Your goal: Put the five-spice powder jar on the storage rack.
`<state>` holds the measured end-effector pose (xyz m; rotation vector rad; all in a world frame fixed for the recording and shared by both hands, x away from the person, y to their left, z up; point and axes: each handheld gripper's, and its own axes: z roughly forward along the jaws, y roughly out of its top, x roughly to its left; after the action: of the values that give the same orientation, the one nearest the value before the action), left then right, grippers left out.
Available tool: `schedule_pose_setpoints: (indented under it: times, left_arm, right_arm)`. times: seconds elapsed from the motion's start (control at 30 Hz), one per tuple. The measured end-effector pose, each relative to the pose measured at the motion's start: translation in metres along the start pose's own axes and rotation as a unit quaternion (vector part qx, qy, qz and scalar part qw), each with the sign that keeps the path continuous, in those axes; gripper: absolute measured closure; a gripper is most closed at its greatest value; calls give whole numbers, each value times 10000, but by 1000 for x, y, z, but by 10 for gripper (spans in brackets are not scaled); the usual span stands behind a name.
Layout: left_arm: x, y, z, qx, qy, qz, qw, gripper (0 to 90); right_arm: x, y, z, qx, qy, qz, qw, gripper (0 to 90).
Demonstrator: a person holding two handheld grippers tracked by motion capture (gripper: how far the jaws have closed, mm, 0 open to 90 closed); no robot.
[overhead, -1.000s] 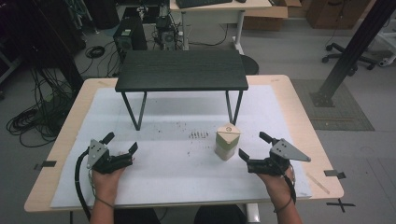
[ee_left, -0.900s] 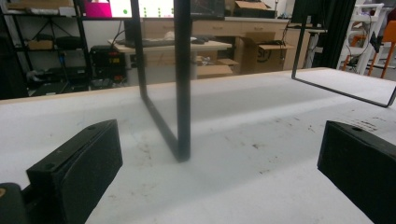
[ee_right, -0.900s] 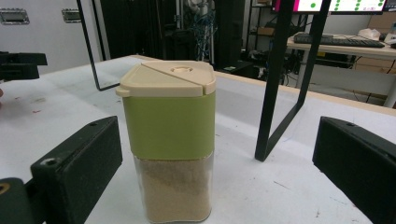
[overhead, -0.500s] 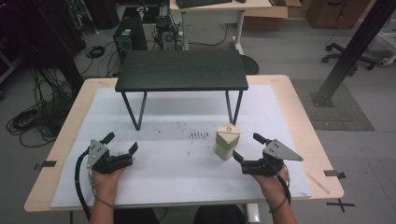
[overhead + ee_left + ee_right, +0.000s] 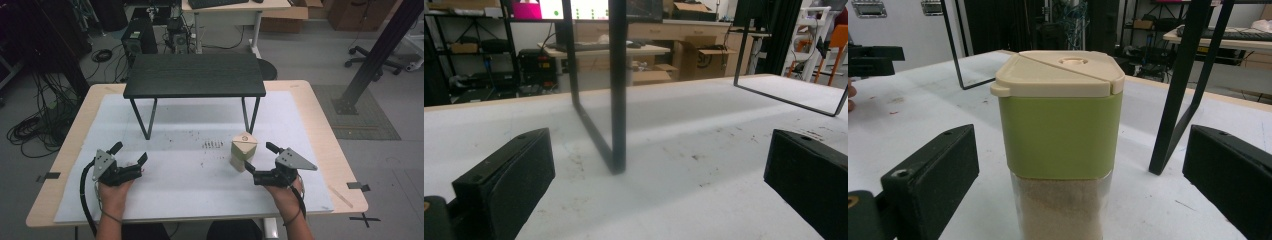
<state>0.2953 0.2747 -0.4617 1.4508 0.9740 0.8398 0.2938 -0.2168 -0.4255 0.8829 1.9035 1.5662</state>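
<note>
A square jar with a cream lid, a green band and beige powder inside stands on the white mat, right of centre. My right gripper is open just to its right, low over the mat, with its jaws pointing at the jar. In the right gripper view the jar stands upright between the two black jaws and close in front, with a gap on each side. My left gripper is open at the front left with nothing between its jaws. It faces a leg of the black stand.
A low black stand on thin metal legs occupies the back half of the mat. The white mat covers most of the wooden table. Small dark specks lie on the mat left of the jar.
My right gripper has moved left toward the jar, and its jaws now stand beside it. The left gripper and the jar have not moved.
</note>
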Motion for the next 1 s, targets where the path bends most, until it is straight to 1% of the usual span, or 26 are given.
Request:
schedule_pose_setpoints:
  times: [0.53,0.8,1.0]
  left_arm:
    - [0,0,0,-6,-21,-8,10000,2]
    - [0,0,0,-4,-32,-15,10000,2]
    - [0,0,0,-7,-38,-21,10000,2]
  right_arm:
    - [5,-3,17,43,90,35,9999,12]
    - [6,-5,24,59,101,43,9999,12]
    - [7,-5,27,53,61,41,10000,10]
